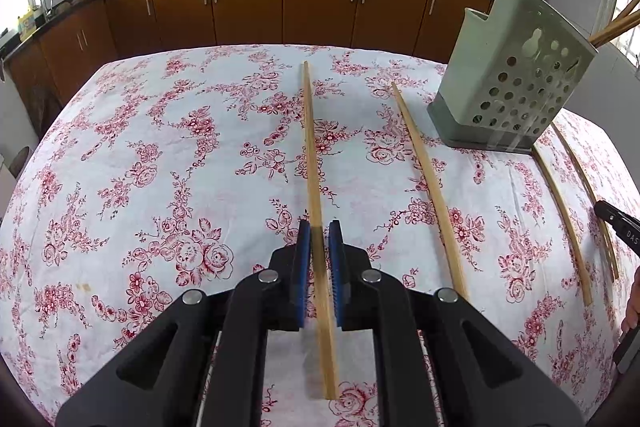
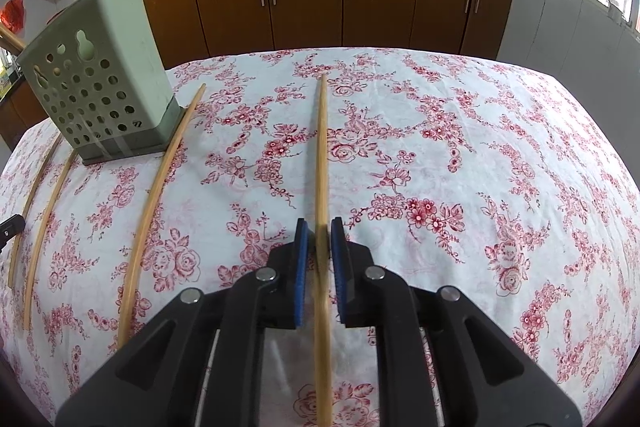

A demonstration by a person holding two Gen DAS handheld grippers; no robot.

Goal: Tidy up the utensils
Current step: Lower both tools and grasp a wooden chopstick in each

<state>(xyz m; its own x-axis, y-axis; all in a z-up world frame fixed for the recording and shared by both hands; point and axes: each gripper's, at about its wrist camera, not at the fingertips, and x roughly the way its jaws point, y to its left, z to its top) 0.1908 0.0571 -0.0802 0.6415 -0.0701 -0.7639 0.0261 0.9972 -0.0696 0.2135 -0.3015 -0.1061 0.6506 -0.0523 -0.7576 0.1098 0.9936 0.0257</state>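
A table under a white cloth printed with red roses (image 1: 160, 155) carries four loose wooden chopsticks and a pale green perforated utensil holder (image 1: 516, 83) that already has several sticks standing in it. In the left wrist view the left gripper (image 1: 319, 243) straddles the leftmost chopstick (image 1: 312, 163); its blue pads sit narrow on either side of the stick, with a thin gap visible on each side, so the jaws stand nearly closed around it but do not press it. The stick lies flat on the cloth and runs away from the camera. Just to its right lies a second chopstick (image 1: 428, 183), whose far end reaches close to the holder's dark base. Two more lie beyond the holder near the right edge of that view, where the tip of the other tool shows. In the right wrist view the right gripper (image 2: 319, 241) straddles the rightmost chopstick (image 2: 322, 155) in the same way — pads narrow, a sliver of space each side, the stick resting on the cloth. The holder (image 2: 96, 79) stands at upper left there, with another chopstick (image 2: 160, 187) touching its base — brown kitchen cabinets (image 2: 304, 3) fill the background.
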